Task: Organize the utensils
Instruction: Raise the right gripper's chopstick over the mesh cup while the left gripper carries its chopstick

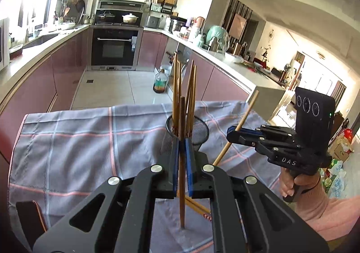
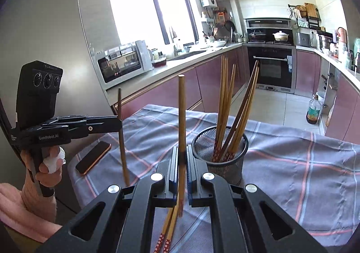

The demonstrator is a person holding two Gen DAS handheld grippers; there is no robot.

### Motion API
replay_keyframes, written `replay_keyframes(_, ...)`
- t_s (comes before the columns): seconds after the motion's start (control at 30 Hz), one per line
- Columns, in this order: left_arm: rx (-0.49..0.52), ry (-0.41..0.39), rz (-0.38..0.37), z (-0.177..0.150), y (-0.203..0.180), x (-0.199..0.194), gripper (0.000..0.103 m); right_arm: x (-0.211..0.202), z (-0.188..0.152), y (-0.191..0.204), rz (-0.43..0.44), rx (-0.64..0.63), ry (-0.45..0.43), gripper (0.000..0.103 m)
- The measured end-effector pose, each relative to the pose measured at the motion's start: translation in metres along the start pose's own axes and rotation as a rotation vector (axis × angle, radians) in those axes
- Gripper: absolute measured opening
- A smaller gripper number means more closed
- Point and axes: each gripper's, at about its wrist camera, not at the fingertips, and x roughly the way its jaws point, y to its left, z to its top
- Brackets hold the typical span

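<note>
A kitchen cloth (image 1: 78, 140) is lying under both grippers. The left gripper (image 1: 182, 163) is pinching a dark chopstick (image 1: 182, 131) upright; the right gripper (image 2: 182, 169) is pinching a pale chopstick (image 2: 181, 113). The cup (image 2: 221, 158) is sitting just beyond the fingers. Both sticks are probably light, stiff and slippery: mid-shaft holds suit them.

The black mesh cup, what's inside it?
The mesh cup holds a bunch of wooden chopsticks standing up, some with red flowery ends. The cup's very bottom is hidden behind its wall.
</note>
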Motion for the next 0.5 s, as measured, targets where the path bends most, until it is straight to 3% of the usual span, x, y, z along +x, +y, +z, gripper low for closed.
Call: replay_keyframes(0.5, 0.006, -0.141, -0.017, 0.067, -0.011, -0.026, 0.006, -0.026, 0.044, -0.006, -0.048, -0.024, -0.111, 0.005)
